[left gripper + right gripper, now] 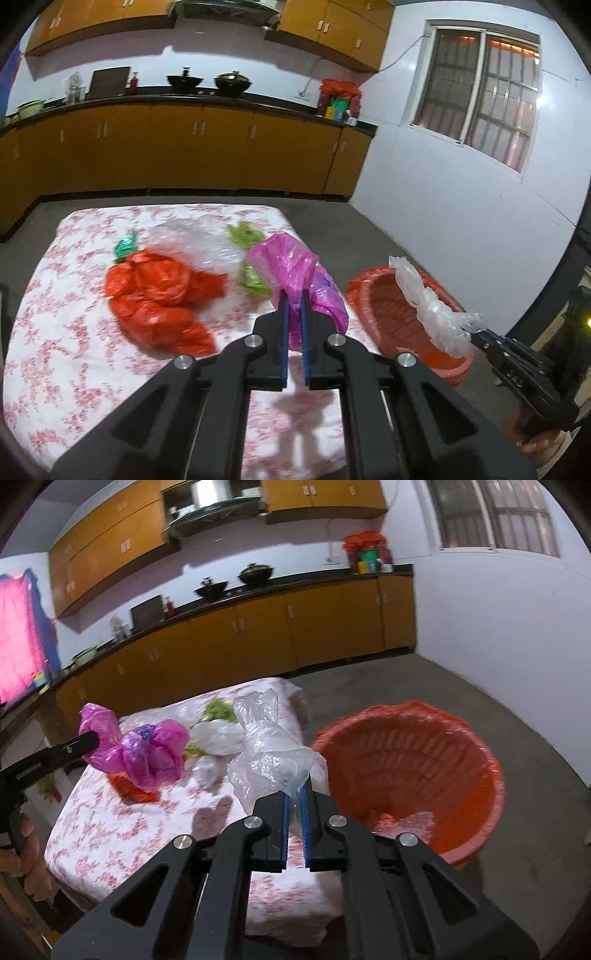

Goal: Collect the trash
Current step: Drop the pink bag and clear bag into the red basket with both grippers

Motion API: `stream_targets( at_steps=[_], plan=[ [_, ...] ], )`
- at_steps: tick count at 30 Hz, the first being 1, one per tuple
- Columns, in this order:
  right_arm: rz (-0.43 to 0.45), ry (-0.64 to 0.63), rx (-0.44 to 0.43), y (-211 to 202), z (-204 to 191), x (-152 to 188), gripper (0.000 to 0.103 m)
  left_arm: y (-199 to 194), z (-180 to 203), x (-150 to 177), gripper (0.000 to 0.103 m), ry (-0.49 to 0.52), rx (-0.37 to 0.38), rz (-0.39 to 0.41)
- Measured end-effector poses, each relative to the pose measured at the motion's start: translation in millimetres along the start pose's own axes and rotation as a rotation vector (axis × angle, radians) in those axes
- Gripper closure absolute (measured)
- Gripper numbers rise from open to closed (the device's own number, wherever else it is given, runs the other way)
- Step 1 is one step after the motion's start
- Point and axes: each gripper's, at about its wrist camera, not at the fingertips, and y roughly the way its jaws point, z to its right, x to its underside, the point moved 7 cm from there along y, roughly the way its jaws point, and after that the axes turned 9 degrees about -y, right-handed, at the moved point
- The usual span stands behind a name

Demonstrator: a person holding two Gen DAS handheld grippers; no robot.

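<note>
Crinkly pink plastic bag (295,273) pinched between the blue pads of the left gripper (294,295), jaws closed on a fold of it, bag lifted off the table (74,354) near the table's right edge. Right gripper (294,797) clamped shut on a thin clear plastic bag (266,753), translucent and wrinkled, hanging above the table's right edge just beside the bin. Red plastic basket bin (480,760) stands on the grey concrete floor (388,679) to the right of the table, close to its corner; round, ribbed lattice wall, lined with a red bag, a bit of crumpled film at the bottom. Table covered in white cloth with red floral print, soft rounded corners. Trash left on the cloth: crumpled red plastic bags (159,299) at centre-left, a green wrapper (125,247) behind them, a light green bag (247,258) and a clear film sheet (195,236) towards the far edge. Open floor beyond the table's far edge and to the right of the bin, up to the orange cabinets (184,151) and the white wall (461,206). A hand (29,853) shows at the left gripper's handle in the right wrist view.
</note>
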Motion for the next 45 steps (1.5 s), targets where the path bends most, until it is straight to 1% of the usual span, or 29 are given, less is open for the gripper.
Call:
stream_targets(
  at_steps=[4,9,14,18,22,29,34,36,37,38,39,40,41,45],
  plan=[
    [0.006,0.048,0.065,-4,28,-1,0.097,11,30,2,0.096,0.022,0.051,-0.01],
    [0.011,0.098,0.166,-9,63,-1,0.097,30,67,5,0.096,0.048,0.119,-0.033],
    [0.017,0.151,0.228,-10,87,-1,0.097,52,100,12,0.096,0.073,0.179,-0.055],
    [0.024,0.182,0.249,-9,98,0,0.097,71,119,18,0.096,0.09,0.211,-0.078],
    [0.027,0.198,0.251,-5,106,0,0.097,88,134,24,0.096,0.101,0.231,-0.103],
    [0.027,0.225,0.253,1,114,-2,0.097,109,146,30,0.096,0.11,0.251,-0.127],
    [0.025,0.247,0.245,5,118,-1,0.096,122,151,34,0.095,0.115,0.251,-0.144],
    [0.029,0.257,0.237,6,120,1,0.093,129,151,38,0.093,0.109,0.246,-0.157],
    [0.029,0.257,0.238,7,120,1,0.088,133,150,39,0.092,0.105,0.24,-0.162],
    [0.029,0.256,0.238,7,120,2,0.08,136,149,41,0.088,0.098,0.237,-0.169],
    [0.03,0.254,0.238,6,120,3,0.074,138,147,42,0.085,0.091,0.24,-0.177],
    [0.032,0.249,0.243,6,119,5,0.065,140,145,43,0.082,0.083,0.242,-0.183],
    [0.033,0.245,0.246,5,119,6,0.063,141,144,44,0.079,0.08,0.241,-0.187],
    [0.018,0.238,0.261,4,121,12,0.063,143,135,46,0.077,0.069,0.227,-0.198]
  ],
)
